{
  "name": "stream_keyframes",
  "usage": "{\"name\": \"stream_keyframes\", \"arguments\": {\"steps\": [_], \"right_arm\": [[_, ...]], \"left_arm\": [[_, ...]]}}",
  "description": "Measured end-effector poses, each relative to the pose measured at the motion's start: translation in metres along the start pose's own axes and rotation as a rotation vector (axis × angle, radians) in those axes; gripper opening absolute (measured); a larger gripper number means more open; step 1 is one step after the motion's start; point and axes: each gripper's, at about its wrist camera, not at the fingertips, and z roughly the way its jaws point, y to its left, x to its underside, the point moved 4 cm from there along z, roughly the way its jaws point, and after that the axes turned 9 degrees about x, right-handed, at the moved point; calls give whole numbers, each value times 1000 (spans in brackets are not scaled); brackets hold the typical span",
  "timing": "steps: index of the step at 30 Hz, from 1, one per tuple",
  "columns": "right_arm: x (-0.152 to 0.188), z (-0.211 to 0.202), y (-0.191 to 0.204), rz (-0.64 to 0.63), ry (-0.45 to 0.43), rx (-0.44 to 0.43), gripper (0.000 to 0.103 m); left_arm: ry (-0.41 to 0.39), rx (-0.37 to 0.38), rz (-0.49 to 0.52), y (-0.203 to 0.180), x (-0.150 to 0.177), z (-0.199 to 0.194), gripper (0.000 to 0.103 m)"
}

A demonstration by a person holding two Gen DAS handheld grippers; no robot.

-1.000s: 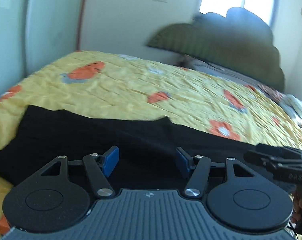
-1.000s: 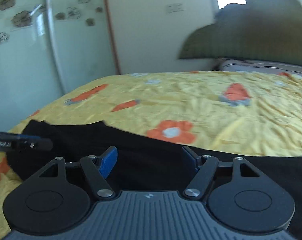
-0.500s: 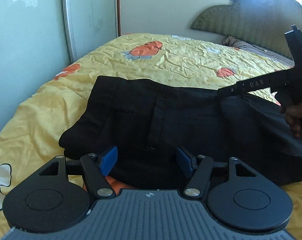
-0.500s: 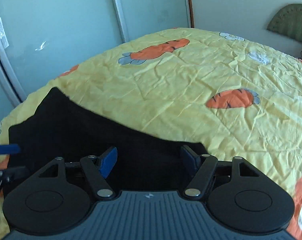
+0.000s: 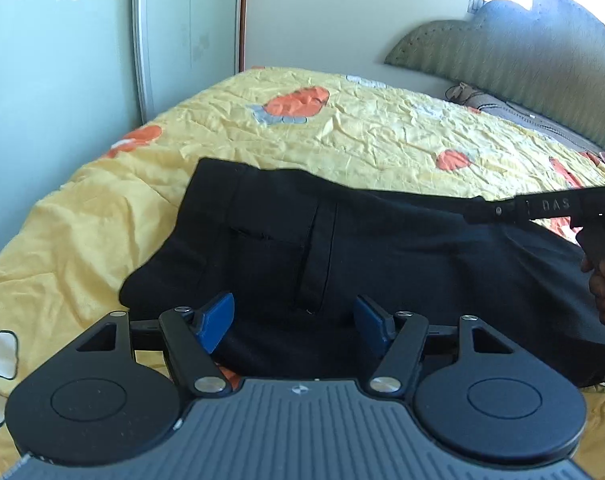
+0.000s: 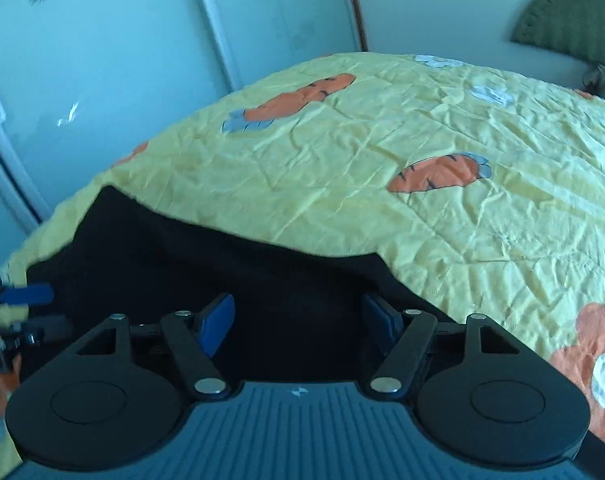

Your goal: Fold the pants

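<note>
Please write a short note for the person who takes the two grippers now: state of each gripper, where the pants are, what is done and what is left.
Left gripper: open, nothing held, low over the near edge of the black pants at the waist end.
Right gripper: open, nothing held, above the dark cloth further along the pants; its own view is blurred.
Pants: lying across the yellow carrot-print bedspread, near the bed's edge, fly and pocket facing up. They look flat, maybe already doubled leg on leg; I cannot tell for sure.
Done: pants laid out.
Left: grasp the cloth with both grippers and fold it over, probably along its length.
</note>
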Motion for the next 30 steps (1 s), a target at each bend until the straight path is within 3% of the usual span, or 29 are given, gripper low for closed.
{"name": "stream_keyframes", "arguments": {"steps": [3, 6, 8, 10, 14, 17, 19, 21, 23, 27, 30], "right_arm": [[-3, -15, 11, -35, -44, 20, 71], [5, -11, 26, -130, -19, 25, 75], [11, 5, 26, -167, 19, 94, 75], [12, -3, 28, -138, -17, 132, 75], [22, -32, 78, -288, -107, 67, 75], [42, -28, 116, -413, -81, 3, 77], [56, -18, 125, -442, -57, -13, 82], [55, -26, 117, -375, -64, 3, 82], [54, -48, 103, -296, -133, -4, 82], [68, -96, 40, -25, -201, 35, 82], [95, -135, -27, 216, -227, 137, 82]], "left_arm": [[-12, -14, -7, 7, -2, -4, 70], [22, 2, -32, 12, 0, 3, 70], [-18, 1, -34, 11, -4, -7, 69], [-86, -30, -30, 16, -12, -21, 70], [-130, -112, -121, 44, -27, -31, 70], [-124, -86, -222, 62, -30, -34, 70], [-115, -69, -232, 62, -29, -35, 70], [-106, -70, -207, 54, -28, -36, 70], [-88, -33, -162, 35, -28, -31, 70], [-35, 129, -75, -24, -24, -7, 70], [26, 262, 4, -80, -18, 14, 70]]}}
